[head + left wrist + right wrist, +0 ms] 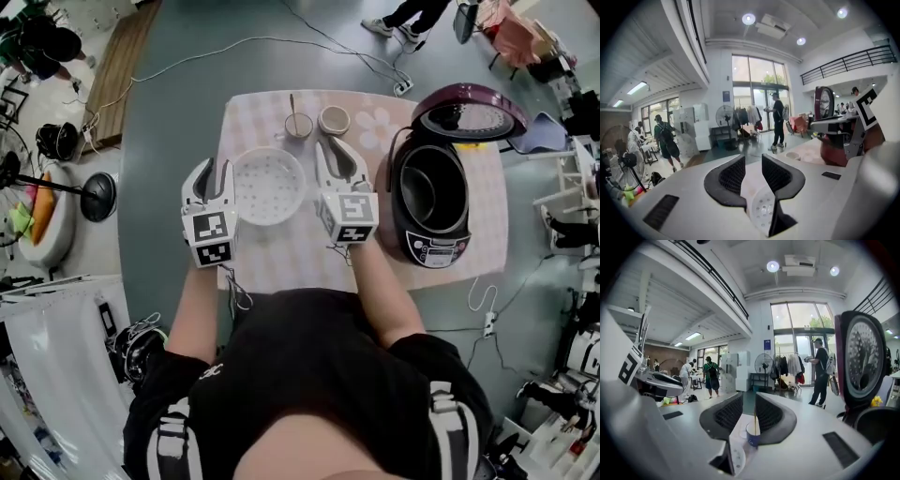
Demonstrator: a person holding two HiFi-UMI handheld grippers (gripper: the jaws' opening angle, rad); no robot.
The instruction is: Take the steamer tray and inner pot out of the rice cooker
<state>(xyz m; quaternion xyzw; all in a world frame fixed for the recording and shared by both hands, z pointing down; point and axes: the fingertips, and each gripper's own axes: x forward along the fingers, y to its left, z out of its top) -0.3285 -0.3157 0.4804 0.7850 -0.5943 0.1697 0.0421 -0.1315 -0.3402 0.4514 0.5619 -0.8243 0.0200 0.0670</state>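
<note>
Rice cooker (865, 357): cut off by the right gripper view's edge; you see only lid and rim. Left of it, the steamer tray (761, 208) shows as a sliver under your left gripper (753, 161), the rest hidden.

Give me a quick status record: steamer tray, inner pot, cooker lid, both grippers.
steamer tray: out of the cooker, apparently on the table, between the grippers
inner pot: inside the rice cooker
lid: open
left gripper: jaws apart, nothing gripped
right gripper: jaws apart, nothing gripped
left to do: probably the inner pot
</note>
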